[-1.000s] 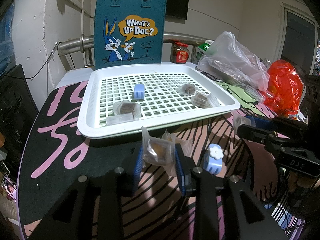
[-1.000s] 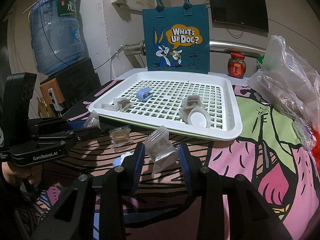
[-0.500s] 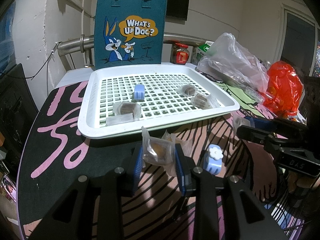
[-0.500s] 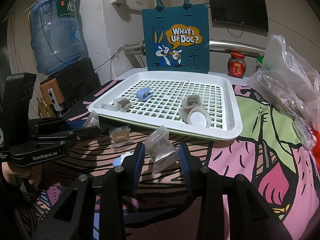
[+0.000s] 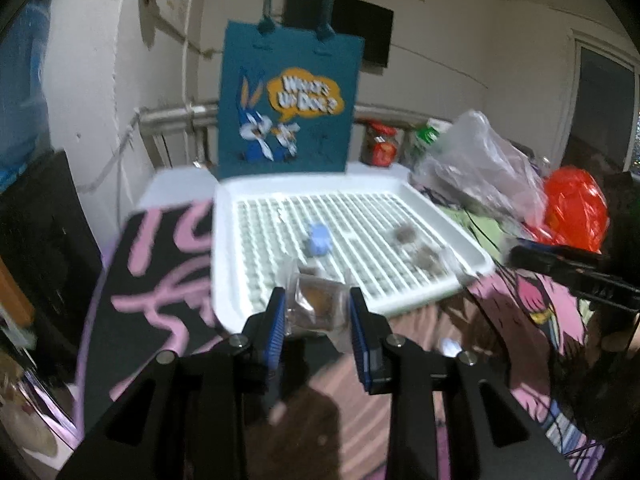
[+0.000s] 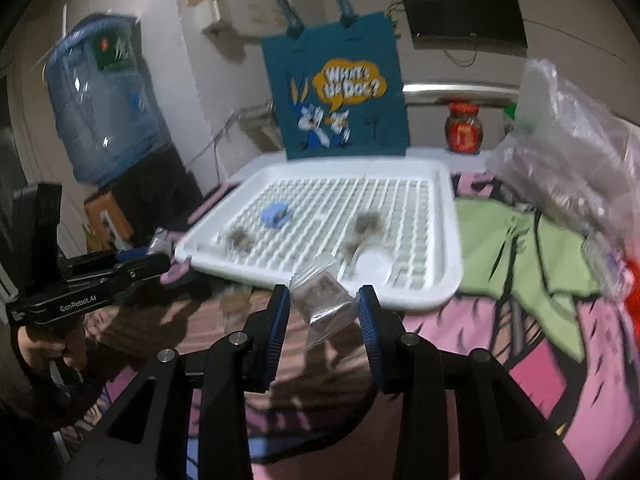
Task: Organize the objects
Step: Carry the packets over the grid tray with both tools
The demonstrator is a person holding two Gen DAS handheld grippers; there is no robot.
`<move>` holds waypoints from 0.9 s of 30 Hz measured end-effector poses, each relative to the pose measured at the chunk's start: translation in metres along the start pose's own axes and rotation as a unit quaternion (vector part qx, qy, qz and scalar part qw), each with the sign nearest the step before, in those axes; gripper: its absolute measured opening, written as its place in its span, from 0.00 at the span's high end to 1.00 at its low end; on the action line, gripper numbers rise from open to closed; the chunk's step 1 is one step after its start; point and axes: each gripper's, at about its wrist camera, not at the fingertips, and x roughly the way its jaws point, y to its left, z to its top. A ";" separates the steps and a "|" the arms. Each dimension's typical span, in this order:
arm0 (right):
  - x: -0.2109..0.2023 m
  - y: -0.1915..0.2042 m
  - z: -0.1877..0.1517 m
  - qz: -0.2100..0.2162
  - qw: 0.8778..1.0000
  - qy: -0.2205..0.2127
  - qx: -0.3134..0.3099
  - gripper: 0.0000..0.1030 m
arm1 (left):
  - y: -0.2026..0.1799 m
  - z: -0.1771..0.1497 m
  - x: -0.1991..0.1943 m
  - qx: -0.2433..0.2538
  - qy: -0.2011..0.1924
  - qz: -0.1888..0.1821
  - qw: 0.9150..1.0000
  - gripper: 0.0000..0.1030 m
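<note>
While both tongs — left tongs [image 5: 316, 320] clenched on a brown sachet [image 5: 314, 304], right tongs [image 6: 323, 322] on a clear packet [image 6: 322, 294] — hung at the tray [image 6: 450, 276] edge, the carry step stood; release over its grid was judged next.

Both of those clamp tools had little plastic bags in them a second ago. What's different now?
Both have lifted toward the white slotted tray. The left gripper carries its clear bag with a brown lump up over the tray's near rim; the right gripper raises its clear bag of dark bits likewise. Neither let go. The blue clip and packets in the tray stayed put.
</note>
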 end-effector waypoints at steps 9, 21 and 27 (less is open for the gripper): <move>0.052 -0.022 0.038 -0.003 0.999 0.038 0.018 0.66 | 0.021 0.022 0.056 -0.031 0.033 0.014 0.999 0.71; 0.091 -0.026 0.031 -0.033 0.997 0.069 -0.003 0.66 | 0.025 0.013 0.090 -0.054 0.052 0.034 0.997 0.71; 0.101 -0.028 0.029 -0.033 0.996 0.077 -0.001 0.56 | 0.028 0.011 0.094 -0.067 0.054 0.032 0.996 0.48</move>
